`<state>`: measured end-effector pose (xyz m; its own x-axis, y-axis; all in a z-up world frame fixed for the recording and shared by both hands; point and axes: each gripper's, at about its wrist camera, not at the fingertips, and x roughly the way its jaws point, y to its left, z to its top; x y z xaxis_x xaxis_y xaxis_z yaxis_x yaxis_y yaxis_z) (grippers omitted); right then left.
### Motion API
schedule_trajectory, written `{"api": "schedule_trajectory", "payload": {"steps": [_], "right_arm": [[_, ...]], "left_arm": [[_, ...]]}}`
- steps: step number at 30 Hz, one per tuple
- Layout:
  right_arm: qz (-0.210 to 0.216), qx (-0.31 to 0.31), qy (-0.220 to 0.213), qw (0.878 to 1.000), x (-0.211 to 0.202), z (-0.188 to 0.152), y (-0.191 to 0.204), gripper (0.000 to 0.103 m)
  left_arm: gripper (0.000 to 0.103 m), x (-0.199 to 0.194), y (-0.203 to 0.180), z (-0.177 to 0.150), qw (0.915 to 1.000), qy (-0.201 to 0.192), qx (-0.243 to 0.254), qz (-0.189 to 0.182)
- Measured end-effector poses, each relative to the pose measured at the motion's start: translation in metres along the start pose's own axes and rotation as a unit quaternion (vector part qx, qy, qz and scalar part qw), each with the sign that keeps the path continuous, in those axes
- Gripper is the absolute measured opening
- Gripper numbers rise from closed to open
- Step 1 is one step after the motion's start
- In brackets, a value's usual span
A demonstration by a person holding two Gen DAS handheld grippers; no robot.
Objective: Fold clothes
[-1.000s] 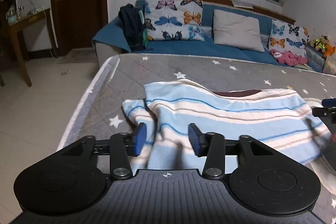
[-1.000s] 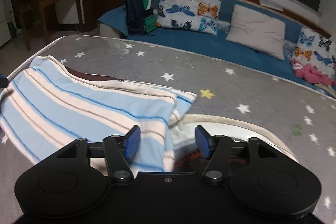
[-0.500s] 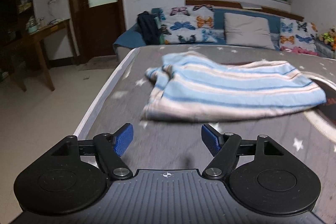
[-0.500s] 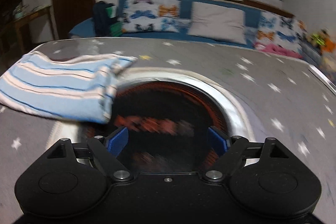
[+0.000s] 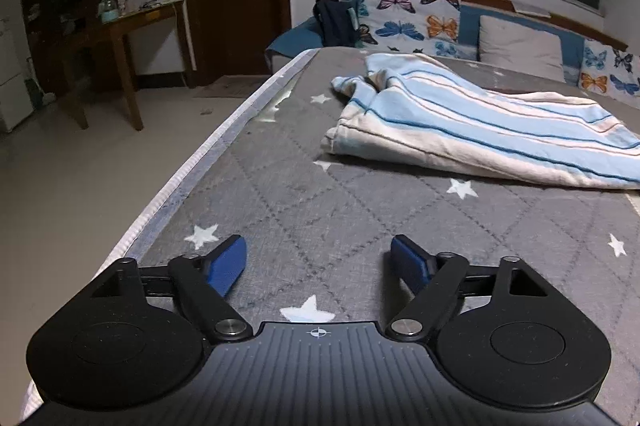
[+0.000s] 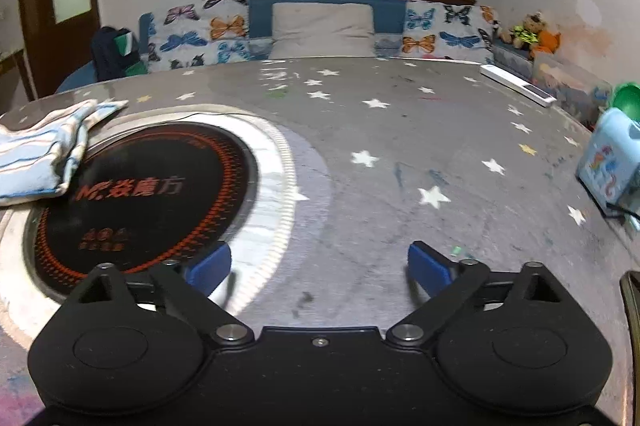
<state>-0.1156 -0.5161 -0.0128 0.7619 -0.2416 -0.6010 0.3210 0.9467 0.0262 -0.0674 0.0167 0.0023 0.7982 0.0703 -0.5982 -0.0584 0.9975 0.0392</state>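
Striped garment (image 5: 480,122) is seen folded near worktop's (image 5: 304,194) left edge, long axis across, ahead-right of left gripper (image 5: 318,260), the nearer, and far left of right gripper (image 6: 320,268); both jaws opening, nothing betw. them.

Left hand-held gripper (image 5: 318,260): tilted downward, jaws opening, blue pads (image 5: 226,264) wide apart, nothing between them.
Right hand-held gripper (image 6: 318,268): tilted downward, jaws opening, spread very wide, nothing between them.
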Motion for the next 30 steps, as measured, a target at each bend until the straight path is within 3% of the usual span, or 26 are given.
{"api": "schedule_trajectory", "payload": {"steps": [8, 17, 30], "right_arm": [[-0.003, -0.001, 0.003, 1.0, 0.006, -0.005, -0.003, 0.103], [-0.016, -0.022, 0.011, 1.0, 0.011, -0.004, -0.001, 0.103], [-0.037, 0.01, 0.008, 0.999, 0.014, 0.0, -0.027, 0.103]], "left_arm": [[0.093, 0.003, 0.004, 0.0, 0.9998, 0.008, -0.015, 0.011], [0.098, 0.005, 0.001, 0.001, 0.9995, 0.012, -0.022, 0.019], [0.102, 0.006, 0.002, 0.0, 0.9993, 0.015, -0.027, 0.022]]}}
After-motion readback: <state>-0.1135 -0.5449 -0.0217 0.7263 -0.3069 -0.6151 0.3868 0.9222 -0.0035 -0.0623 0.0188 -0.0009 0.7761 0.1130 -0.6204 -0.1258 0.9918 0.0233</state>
